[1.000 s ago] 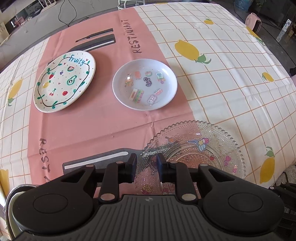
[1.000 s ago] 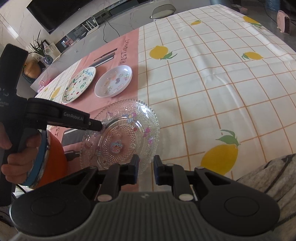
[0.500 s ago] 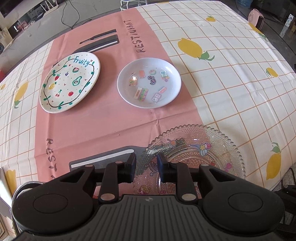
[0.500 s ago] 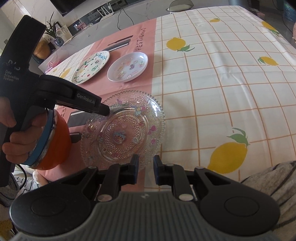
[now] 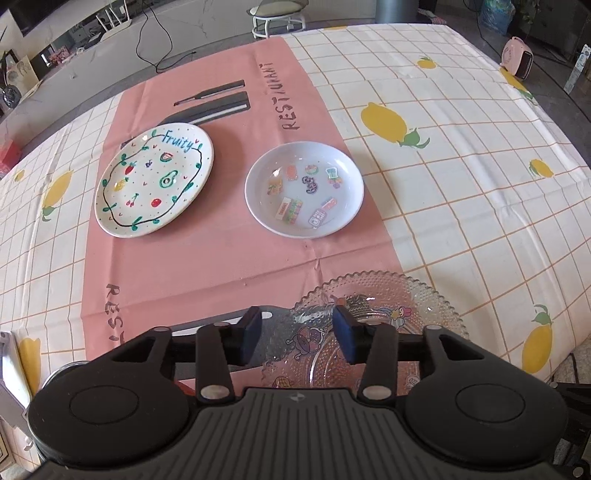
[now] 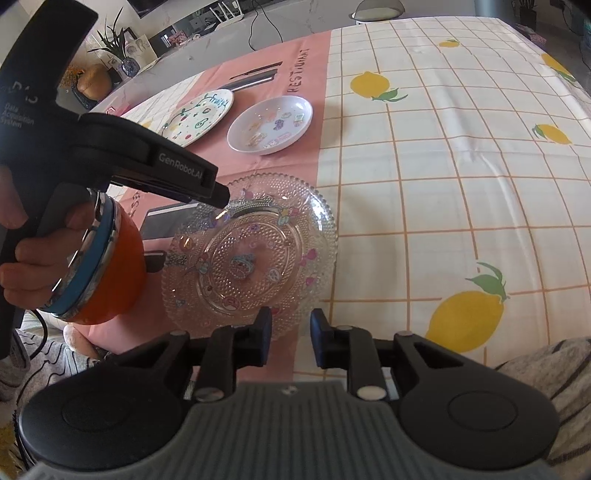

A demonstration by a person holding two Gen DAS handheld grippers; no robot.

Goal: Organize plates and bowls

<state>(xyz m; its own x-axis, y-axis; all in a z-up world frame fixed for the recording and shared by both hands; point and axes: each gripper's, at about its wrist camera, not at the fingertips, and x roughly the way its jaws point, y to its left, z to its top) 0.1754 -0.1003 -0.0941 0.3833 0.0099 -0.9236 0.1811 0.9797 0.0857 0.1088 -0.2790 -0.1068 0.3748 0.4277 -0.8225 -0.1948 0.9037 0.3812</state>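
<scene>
Glass plate [image 6: 251, 254]: near table edge, 6 o'clock of white bowl [image 5: 304, 190].
Left gripper [image 5: 297, 334]: jaws opening, rim just released.
Right gripper [image 6: 290, 338]: opening, empty.
Meaning: plate placed.

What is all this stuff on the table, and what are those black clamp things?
Glass plate: one, clear with stickers, near table edge.
White bowl: one, stickers inside, on the pink mat.
Fruity plate: one, white with drawn fruit, left of the bowl.
Orange bowl: one, blue rim, beside the glass plate.
Pink mat: one, on the lemon tablecloth.
Stool: one, beyond the table.
Left gripper: black, jaws opening over the glass plate's rim.
Right gripper: black, jaws opening, nothing held.
Hand: holding the left gripper.
</scene>
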